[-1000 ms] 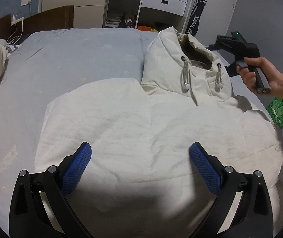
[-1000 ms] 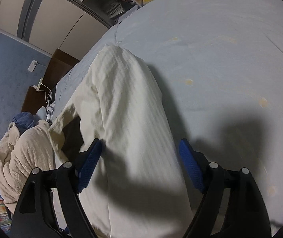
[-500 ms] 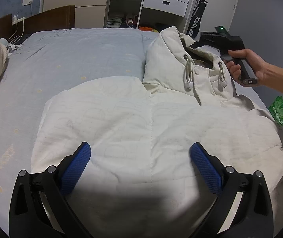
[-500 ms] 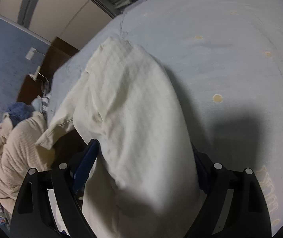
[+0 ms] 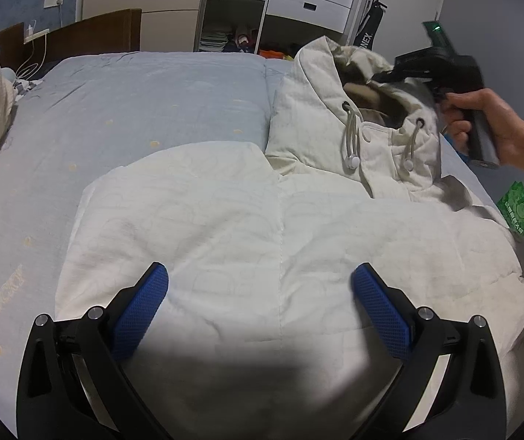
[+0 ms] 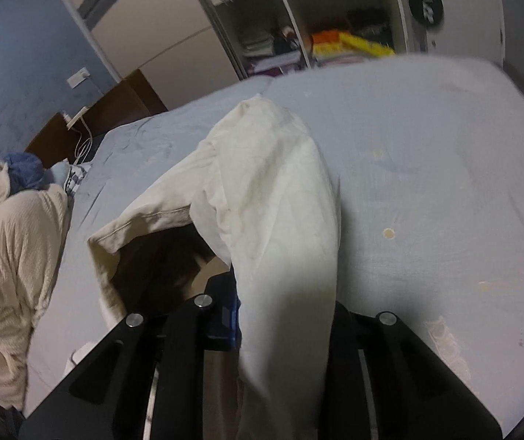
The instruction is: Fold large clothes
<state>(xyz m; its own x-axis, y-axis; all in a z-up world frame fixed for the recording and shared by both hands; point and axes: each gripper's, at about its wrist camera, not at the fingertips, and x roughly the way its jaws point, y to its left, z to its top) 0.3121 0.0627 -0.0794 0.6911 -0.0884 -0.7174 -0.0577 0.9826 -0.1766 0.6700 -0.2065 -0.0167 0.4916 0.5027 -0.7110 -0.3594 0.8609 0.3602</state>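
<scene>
On the blue bed (image 5: 133,117), the right gripper (image 6: 284,315) has just closed on the jacket's hood (image 6: 273,190) at 1 o'clock; left gripper (image 5: 260,304) fingers wide, idle.

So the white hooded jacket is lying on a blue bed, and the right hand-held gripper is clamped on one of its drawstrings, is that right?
Not quite. The right hand-held gripper is clamped on the jacket's hood, not a drawstring; its jaws have just been closing on that fabric, as the right wrist view shows. Both drawstrings hang free in the left wrist view. The jacket does lie on the blue bed.
</scene>
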